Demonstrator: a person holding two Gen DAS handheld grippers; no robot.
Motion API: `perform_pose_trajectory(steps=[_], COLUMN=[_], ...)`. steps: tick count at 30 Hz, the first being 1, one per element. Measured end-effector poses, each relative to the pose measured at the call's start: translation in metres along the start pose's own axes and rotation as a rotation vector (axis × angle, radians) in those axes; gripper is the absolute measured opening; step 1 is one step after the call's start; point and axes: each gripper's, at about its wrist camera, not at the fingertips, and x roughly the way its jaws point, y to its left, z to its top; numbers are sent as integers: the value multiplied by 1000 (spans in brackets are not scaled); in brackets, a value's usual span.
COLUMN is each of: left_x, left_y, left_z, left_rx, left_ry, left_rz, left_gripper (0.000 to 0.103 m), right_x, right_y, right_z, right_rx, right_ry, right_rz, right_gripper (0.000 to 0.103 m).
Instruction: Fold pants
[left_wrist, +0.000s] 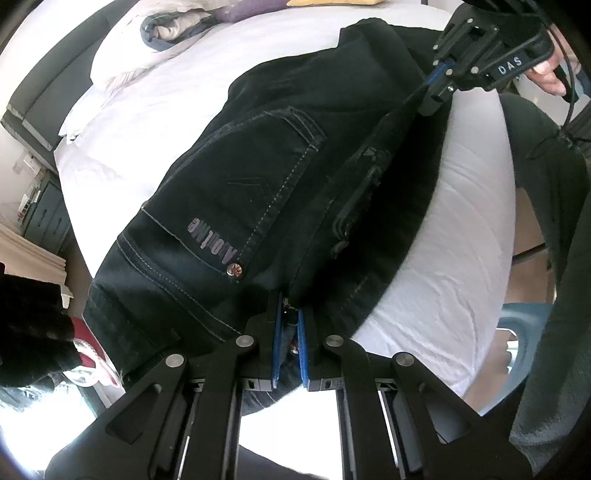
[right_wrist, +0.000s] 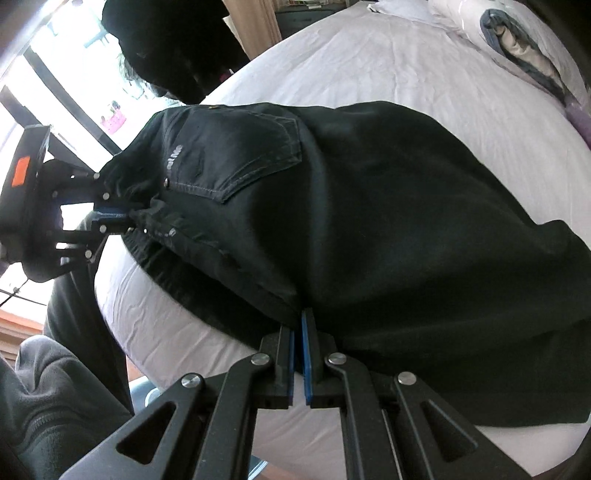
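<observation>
Black denim pants (left_wrist: 280, 155) lie on a white bed, back pocket with grey stitching and a rivet facing up. My left gripper (left_wrist: 290, 314) is shut on the waistband end of the pants. In the right wrist view the pants (right_wrist: 388, 221) spread across the bed and my right gripper (right_wrist: 298, 321) is shut on their near edge along the leg. The right gripper also shows in the left wrist view (left_wrist: 424, 92) at the upper right, clamped on the fabric. The left gripper shows in the right wrist view (right_wrist: 125, 218) at the left, holding the waistband.
The white bed sheet (left_wrist: 454, 236) reaches its edge close to me. Pillows and folded bedding (right_wrist: 517, 40) lie at the head of the bed. A dark garment (right_wrist: 166, 44) hangs by the window. My grey-clothed legs (right_wrist: 55, 387) stand beside the bed.
</observation>
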Motion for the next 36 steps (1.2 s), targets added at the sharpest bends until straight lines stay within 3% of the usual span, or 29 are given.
perform_pose_trajectory(steps=[9,23,26,28,30,31,34,36], left_x=[-8,-3,-4,-4,-8,-14,-34,-52], left_y=[22,17,15,15,18,20,26,34], left_z=[-3,2,1,-5,-6,-7,-9,0], left_rx=[-9,-15,-27,-37,-54,-71,-101,-164], left_ry=[-1,-3,-20,-6,21,35,40,-14], left_rz=[-16,37,65,82,82,68,42,49], left_gripper=[7,7,9,12,15,15,15,15], right_x=[7,19,23,22,16,10,0,-15], right_y=[13,13,15,16,15,16,21,13], right_z=[2,2,-2,-7,-12,-15,-24,-26], right_rx=[-34,-40,-28,-18,1,5,-4,42], right_ry=[14,34,0,-39,-74,-90,-134,-178], right_rz=[-24,-67,-69,-63,6,23,33,66], right_gripper=[4,6,8,19,66,74,78,75])
